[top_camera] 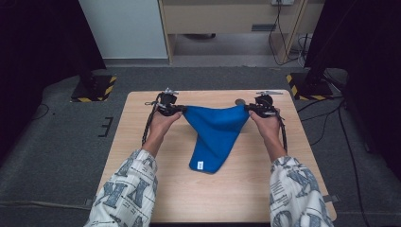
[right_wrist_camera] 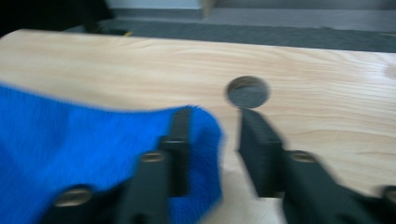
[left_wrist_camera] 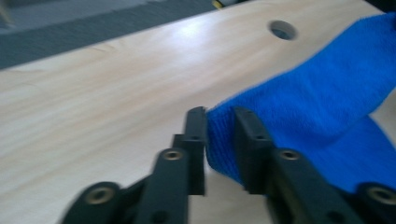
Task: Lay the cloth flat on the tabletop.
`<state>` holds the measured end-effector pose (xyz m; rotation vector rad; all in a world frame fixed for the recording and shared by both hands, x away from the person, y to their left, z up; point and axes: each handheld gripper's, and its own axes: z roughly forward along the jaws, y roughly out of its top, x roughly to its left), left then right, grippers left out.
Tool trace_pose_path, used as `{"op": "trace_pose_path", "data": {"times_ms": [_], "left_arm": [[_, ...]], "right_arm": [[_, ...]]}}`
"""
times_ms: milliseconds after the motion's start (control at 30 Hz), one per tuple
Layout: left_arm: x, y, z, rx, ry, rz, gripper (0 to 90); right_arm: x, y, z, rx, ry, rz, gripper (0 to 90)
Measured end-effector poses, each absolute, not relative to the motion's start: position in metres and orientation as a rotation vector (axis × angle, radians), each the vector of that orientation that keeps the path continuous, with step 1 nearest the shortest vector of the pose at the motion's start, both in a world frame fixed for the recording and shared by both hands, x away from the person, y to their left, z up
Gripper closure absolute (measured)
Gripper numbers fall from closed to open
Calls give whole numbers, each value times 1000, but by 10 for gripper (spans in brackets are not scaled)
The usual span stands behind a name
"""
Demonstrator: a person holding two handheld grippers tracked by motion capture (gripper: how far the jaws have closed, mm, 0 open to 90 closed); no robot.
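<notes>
Between the black jaws of the left claw (left_wrist_camera: 219,135) sits a corner of the blue cloth (left_wrist_camera: 317,116); the jaws stand slightly apart with the folded edge filling most of the gap, and whether the pads press on it I cannot tell. At the right claw (right_wrist_camera: 212,135) the jaws are clearly parted: the other cloth corner (right_wrist_camera: 93,154) lies against the jaw on the picture's left in the right gripper view, while bare wood shows between it and the far jaw, so nothing is clamped there.

From above, the left claw (top_camera: 176,109) and the right claw (top_camera: 249,109) sit well apart near the far edge of the tabletop (top_camera: 142,137), each at one upper corner of the blue cloth (top_camera: 215,135). The top edge of the cloth runs between them and sags a little in the middle, and the rest narrows toward the person into a rounded lower end lying on the wood, with a small white label near that end.

A round hole (right_wrist_camera: 247,92) in the tabletop lies just beyond the right claw. The person's left hand (top_camera: 163,124) and right hand (top_camera: 268,125) grip the tools from behind, patterned sleeves (top_camera: 125,194) coming in from the near edge. Black cables trail from both claws along the forearms
</notes>
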<state>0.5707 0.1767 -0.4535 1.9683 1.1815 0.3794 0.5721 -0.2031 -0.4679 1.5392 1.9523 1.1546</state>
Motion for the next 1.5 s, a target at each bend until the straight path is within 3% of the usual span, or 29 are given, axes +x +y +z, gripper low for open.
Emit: {"op": "trace_pose_path", "data": {"times_ms": [133, 300, 400, 667, 933, 1233, 1500], "left_arm": [[579, 193, -457, 1882, 1230, 360, 560], [568, 198, -449, 1935, 1201, 370, 562], [550, 196, -445, 1937, 1173, 359, 571], [489, 185, -453, 1991, 1082, 378, 600], [441, 175, -476, 2014, 1021, 331, 630], [414, 151, -504, 2064, 970, 292, 617], [404, 136, -514, 2126, 931, 278, 575]], "right_arm": [[579, -211, -473, 1589, 1873, 1088, 323], [566, -221, -468, 1545, 1905, 1114, 305], [550, -223, -467, 1513, 1949, 1129, 345], [491, -221, -478, 1421, 2062, 1178, 592], [449, -213, -492, 1346, 2136, 1246, 746], [412, -199, -513, 1276, 2194, 1280, 824], [402, -192, -516, 1259, 2191, 1324, 814]]}}
